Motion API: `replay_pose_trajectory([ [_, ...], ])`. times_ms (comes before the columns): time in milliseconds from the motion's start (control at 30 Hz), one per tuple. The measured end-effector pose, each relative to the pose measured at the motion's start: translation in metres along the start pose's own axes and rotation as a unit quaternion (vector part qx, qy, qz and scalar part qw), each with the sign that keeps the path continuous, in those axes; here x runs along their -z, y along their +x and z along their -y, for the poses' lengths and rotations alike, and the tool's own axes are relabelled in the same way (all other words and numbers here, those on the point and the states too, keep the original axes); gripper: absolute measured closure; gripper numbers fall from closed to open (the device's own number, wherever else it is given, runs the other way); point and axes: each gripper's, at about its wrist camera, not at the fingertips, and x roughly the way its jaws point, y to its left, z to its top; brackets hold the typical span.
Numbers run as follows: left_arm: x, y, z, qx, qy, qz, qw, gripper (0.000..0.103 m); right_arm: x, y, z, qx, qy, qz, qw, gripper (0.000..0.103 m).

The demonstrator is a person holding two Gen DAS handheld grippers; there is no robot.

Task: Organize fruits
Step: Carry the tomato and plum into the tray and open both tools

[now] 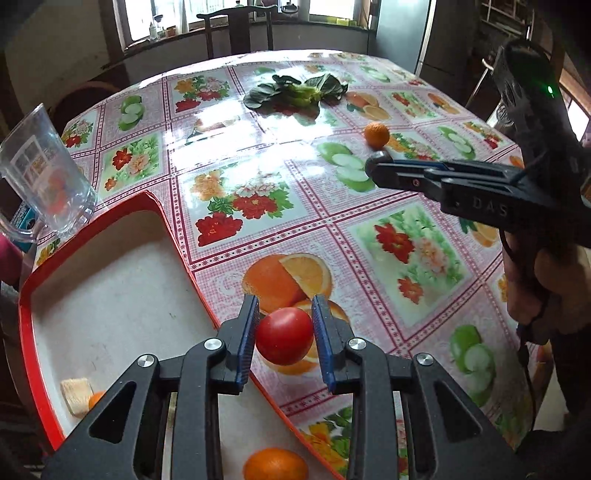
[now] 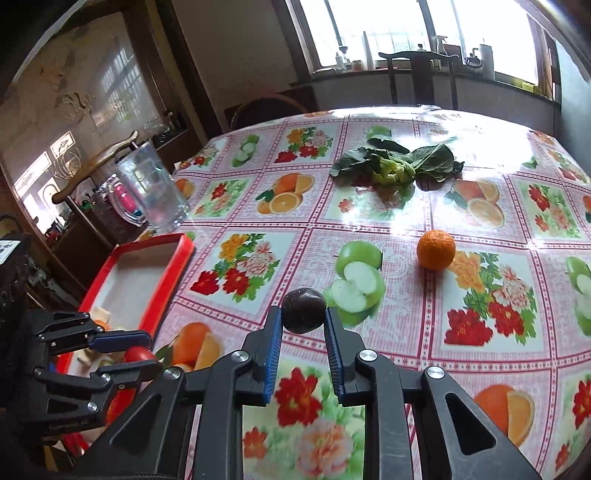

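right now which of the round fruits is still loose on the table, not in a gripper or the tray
The orange near the leafy greens. The tomato sits in the left gripper, the dark plum in the right gripper.

We observe daylight entering from the windows [image 1: 221, 14] at 12 o'clock in both views; the panes are overexposed to white. Strong glare lies on the glossy tablecloth [image 1: 229, 129], washing out its print from the centre toward 11 o'clock in the left view and toward 1 o'clock in the right view. Fisheye distortion bends the table edge, and the corners vignette to black. The nearest cloth at 6 o'clock in the right view is blurred. Room interiors at 9 o'clock remain dim.
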Motion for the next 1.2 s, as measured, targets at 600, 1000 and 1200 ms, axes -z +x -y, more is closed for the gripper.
replay_pose_trajectory([
  [600,0.036,-0.055,-0.011,0.003,-0.069,0.049,0.9964,0.076,0.02,-0.035,-0.041,-0.038,-0.02,0.005,0.999,0.08],
  [1000,0.06,-0.082,-0.051,-0.011,-0.122,0.074,0.9898,0.076,0.021,-0.024,-0.096,-0.069,-0.061,-0.007,0.996,0.08],
  [1200,0.067,-0.091,-0.072,-0.022,-0.144,0.083,0.9858,0.076,0.018,-0.017,-0.116,-0.079,-0.076,-0.012,0.994,0.08],
])
